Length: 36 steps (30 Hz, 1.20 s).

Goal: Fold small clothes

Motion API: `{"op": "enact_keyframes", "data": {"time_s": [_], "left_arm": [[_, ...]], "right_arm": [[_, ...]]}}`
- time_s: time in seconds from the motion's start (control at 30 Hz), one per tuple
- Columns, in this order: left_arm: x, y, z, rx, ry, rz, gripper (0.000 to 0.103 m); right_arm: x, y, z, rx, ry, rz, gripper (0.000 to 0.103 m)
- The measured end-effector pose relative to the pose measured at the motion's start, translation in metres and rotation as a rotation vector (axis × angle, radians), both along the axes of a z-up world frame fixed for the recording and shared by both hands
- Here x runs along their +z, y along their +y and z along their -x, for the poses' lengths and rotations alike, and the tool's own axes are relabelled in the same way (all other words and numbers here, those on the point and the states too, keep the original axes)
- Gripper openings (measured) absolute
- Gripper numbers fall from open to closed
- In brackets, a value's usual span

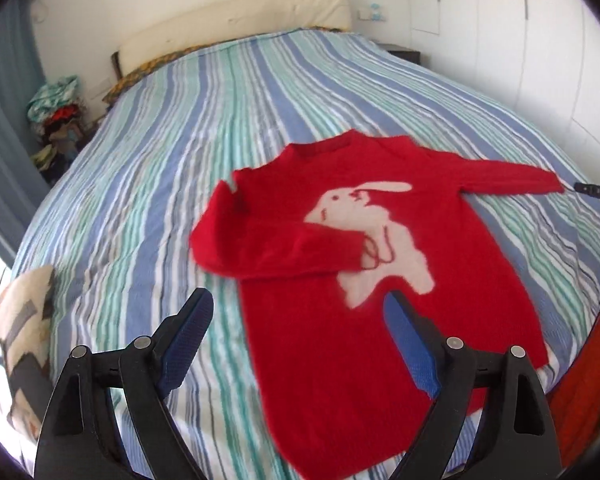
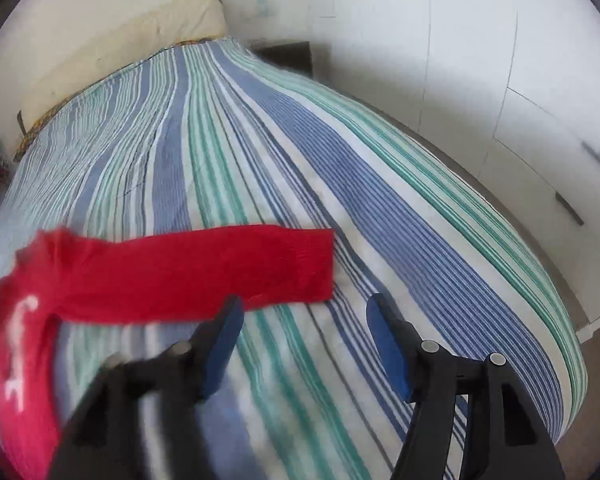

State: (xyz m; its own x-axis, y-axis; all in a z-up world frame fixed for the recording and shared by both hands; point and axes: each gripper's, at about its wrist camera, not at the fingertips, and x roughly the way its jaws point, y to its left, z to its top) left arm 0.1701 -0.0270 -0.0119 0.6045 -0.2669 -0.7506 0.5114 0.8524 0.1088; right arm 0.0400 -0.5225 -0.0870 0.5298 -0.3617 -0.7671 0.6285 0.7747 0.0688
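With the fuzzy red knitted sweater with its white rabbit motif [image 1: 340, 276] flat on the blue-and-green striped bedspread [image 1: 160, 152], both grippers [image 1: 296, 316] [image 2: 304, 316] empty and spread, we should pinch the outstretched sleeve's cuff [image 2: 300, 266] squarely and fold it across the chest.

Red sleeve [image 2: 204, 268] near gaping tool [image 2: 304, 320]

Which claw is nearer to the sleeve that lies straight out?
Right. The right claw is open beside the sleeve cuff; the left claw is open over the sweater's hem.
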Motion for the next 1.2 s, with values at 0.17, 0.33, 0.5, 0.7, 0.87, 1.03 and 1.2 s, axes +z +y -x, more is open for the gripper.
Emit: {"op": "enact_keyframes", "data": {"time_s": [0.17, 0.33, 0.5, 0.7, 0.87, 1.03, 1.2], "left_arm": [[-0.063, -0.083, -0.064, -0.156, 0.135, -0.172, 0.075], [-0.136, -0.101, -0.103, -0.059, 0.227, -0.298, 0.059], [-0.119, -0.068, -0.117, 0.055, 0.253, -0.134, 0.007], [-0.020, 0.092, -0.154, 0.394, 0.155, 0.179, 0.006], [-0.008, 0.239, -0.180, 0.794, 0.117, 0.200, 0.006], [-0.032, 0.283, -0.172, 0.868, 0.132, 0.158, 0.006], [-0.037, 0.303, -0.174, 0.915, 0.103, 0.172, 0.006]], "right_arm": [[-0.011, 0.086, 0.031, 0.162, -0.044, -0.045, 0.068], [-0.059, 0.137, 0.047, 0.210, 0.008, -0.049, 0.069], [-0.076, 0.146, 0.068, 0.191, 0.015, -0.002, 0.069], [-0.083, 0.135, 0.077, 0.176, -0.003, -0.042, 0.069], [-0.085, 0.139, 0.076, 0.188, 0.007, -0.018, 0.072], [-0.086, 0.137, 0.071, 0.168, 0.009, -0.034, 0.078], [-0.089, 0.140, 0.064, 0.167, 0.033, -0.020, 0.084]]}}
